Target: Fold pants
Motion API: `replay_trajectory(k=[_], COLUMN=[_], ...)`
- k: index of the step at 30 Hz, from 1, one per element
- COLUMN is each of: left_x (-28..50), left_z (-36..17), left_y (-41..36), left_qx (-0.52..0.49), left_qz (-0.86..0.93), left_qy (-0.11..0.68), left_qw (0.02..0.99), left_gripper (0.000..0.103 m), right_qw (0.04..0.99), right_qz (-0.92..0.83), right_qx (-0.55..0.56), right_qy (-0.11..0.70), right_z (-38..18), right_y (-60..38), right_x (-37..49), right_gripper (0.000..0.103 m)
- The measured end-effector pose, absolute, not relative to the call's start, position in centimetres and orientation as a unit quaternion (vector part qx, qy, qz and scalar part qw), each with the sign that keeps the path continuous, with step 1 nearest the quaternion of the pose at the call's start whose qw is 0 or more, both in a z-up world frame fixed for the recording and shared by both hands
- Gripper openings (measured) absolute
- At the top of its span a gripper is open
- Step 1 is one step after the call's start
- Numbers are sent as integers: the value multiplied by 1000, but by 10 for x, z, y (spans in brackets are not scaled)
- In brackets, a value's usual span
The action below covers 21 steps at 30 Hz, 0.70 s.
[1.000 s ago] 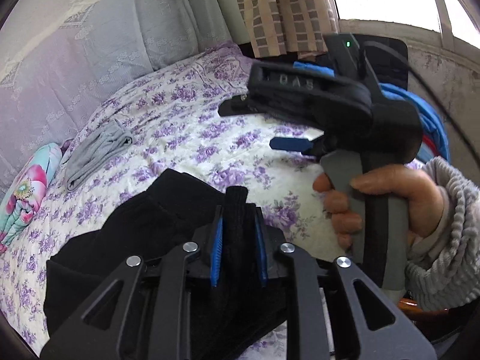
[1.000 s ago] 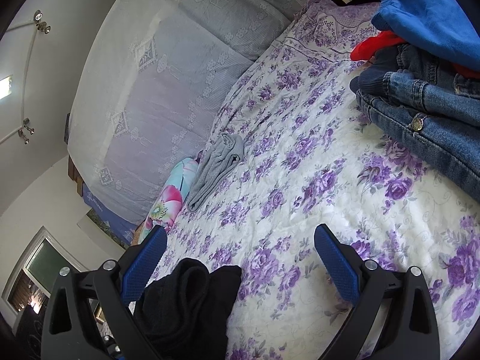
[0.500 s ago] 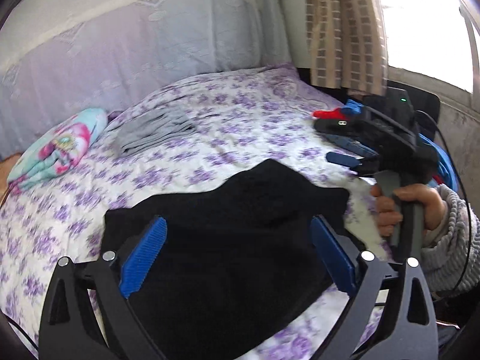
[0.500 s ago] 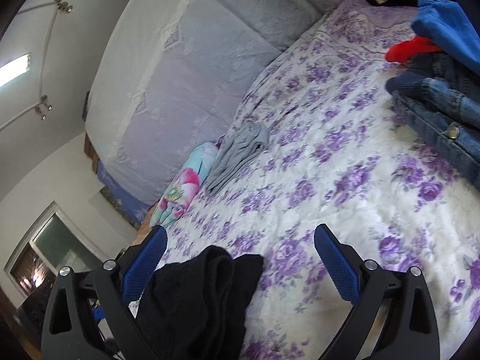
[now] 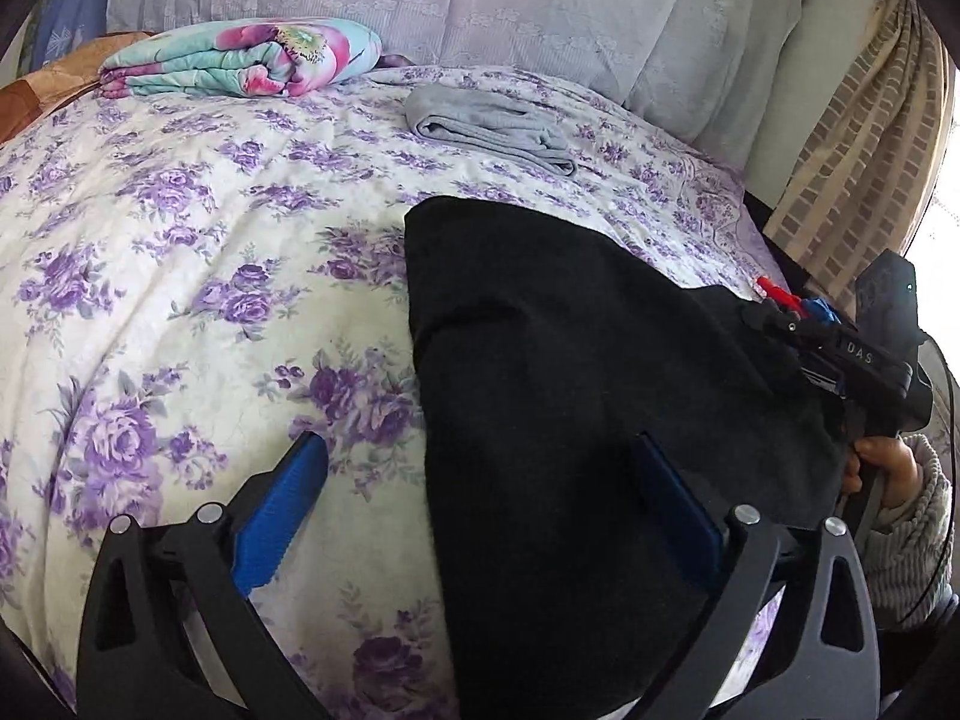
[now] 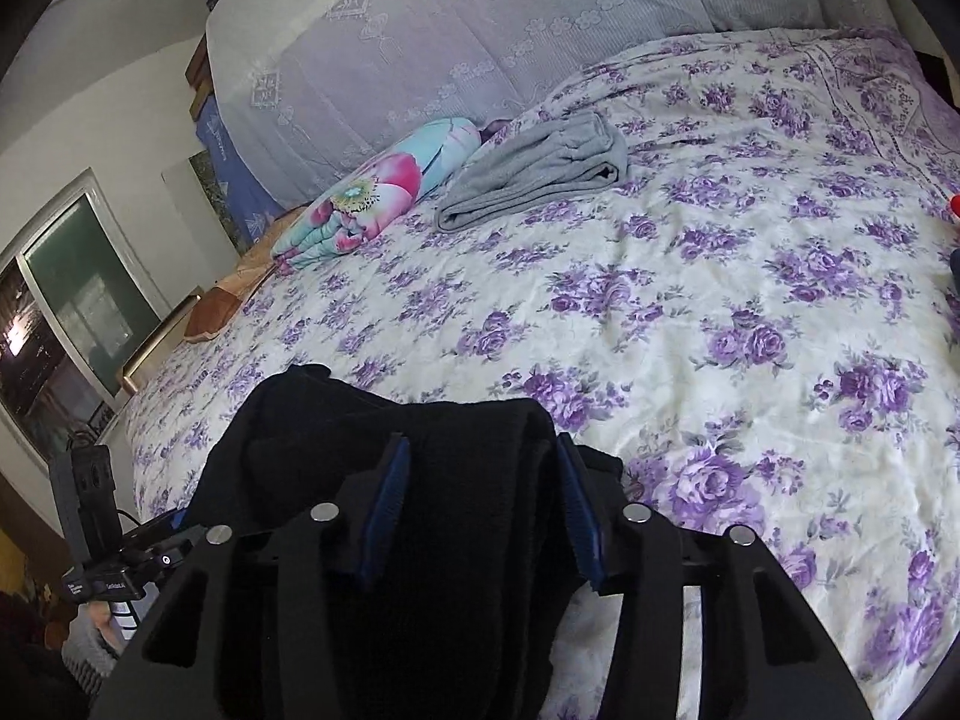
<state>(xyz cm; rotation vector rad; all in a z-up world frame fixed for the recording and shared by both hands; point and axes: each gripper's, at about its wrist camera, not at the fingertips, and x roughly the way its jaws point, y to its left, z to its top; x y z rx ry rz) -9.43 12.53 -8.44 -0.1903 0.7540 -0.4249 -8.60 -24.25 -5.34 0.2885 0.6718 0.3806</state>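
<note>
Bed (image 5: pixel 180 252), floral purple cover. Black pants (image 5: pixel 570 408) spread on near right part of bed. Folded grey garment (image 6: pixel 540 174) near headboard. Right claw (image 6: pixel 480 510) closing on bunched pants fabric. Left claw (image 5: pixel 480 510) opening, wide, above pants edge.

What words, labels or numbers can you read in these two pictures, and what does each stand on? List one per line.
"DAS": white letters on the black body of the right hand-held gripper, seen from the left wrist.
Small white label on the left hand-held gripper's body, seen from the right wrist: too small to read.
</note>
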Motion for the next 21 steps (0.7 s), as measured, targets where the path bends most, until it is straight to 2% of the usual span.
replay_trajectory(k=[1, 2, 5, 8, 10, 11, 12, 21], left_x=[-95, -95, -95, -94, -94, -94, -94, -99], left_z=[-85, -85, -86, -87, -86, -85, -84, -34], left_y=[125, 125, 124, 123, 123, 124, 124, 118], left_qx=[-91, -91, -91, -87, -84, -84, -82, -27], left_qz=[-206, -206, -208, -208, -208, -207, -205, -164], left_qy=[364, 364, 364, 365, 368, 369, 371, 317], left_qw=[904, 904, 903, 903, 903, 902, 902, 934], left_gripper=[99, 99, 99, 99, 99, 99, 99, 98], right_qw=[921, 926, 934, 917, 906, 907, 911, 947], right_qz=[185, 184, 165, 134, 134, 125, 113, 151], right_qx=[137, 137, 147, 158, 179, 177, 168, 88], right_qy=[314, 298, 281, 342, 359, 361, 360, 269], right_z=[-48, -41, -29, -63, -70, -68, -66, -8], right_y=[-242, -243, -257, -266, -272, -273, -272, -220], right_x=[-92, -99, -110, -98, -92, -91, -91, -130], right_gripper=[23, 12, 12, 12, 18, 34, 45, 47])
